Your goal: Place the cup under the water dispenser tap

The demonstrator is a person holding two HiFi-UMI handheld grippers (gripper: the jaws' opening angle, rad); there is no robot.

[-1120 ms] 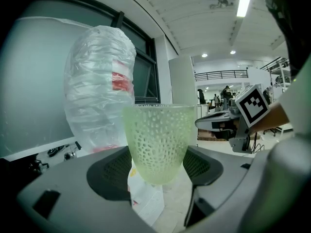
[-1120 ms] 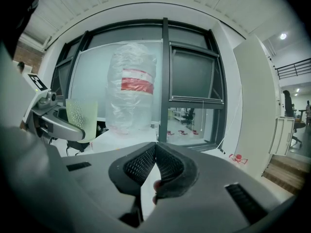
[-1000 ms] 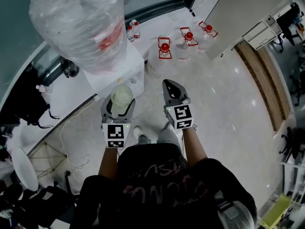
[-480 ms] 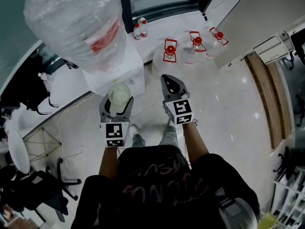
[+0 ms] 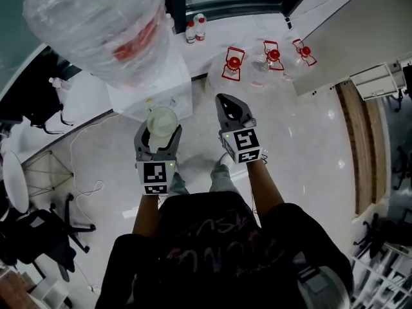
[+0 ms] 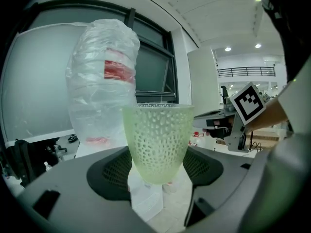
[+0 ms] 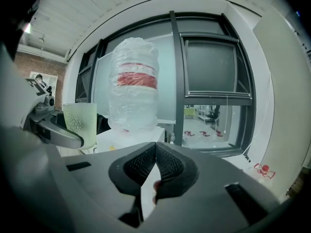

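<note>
A pale green textured cup (image 6: 156,142) stands upright between the pads of my left gripper (image 6: 155,168), which is shut on it; from above the cup (image 5: 161,121) shows at the tip of that gripper (image 5: 158,143). Just ahead stands the white water dispenser (image 5: 152,85) with its large plastic-wrapped bottle (image 5: 100,28) on top; its tap is hidden. The dispenser bottle (image 6: 103,86) fills the background behind the cup. My right gripper (image 5: 232,111) hangs beside the left one, shut with nothing in it (image 7: 154,166). The cup (image 7: 80,123) appears at its left.
Three big water jugs with red caps (image 5: 265,62) stand on the floor by the wall at the right of the dispenser. Small bottles (image 5: 195,26) sit on the sill behind. Cables (image 5: 84,188) and an office chair (image 5: 38,237) lie at the left.
Both grippers and the cup have drifted toward the dispenser, which now sits nearer the cup. The grip on the cup is unchanged.
</note>
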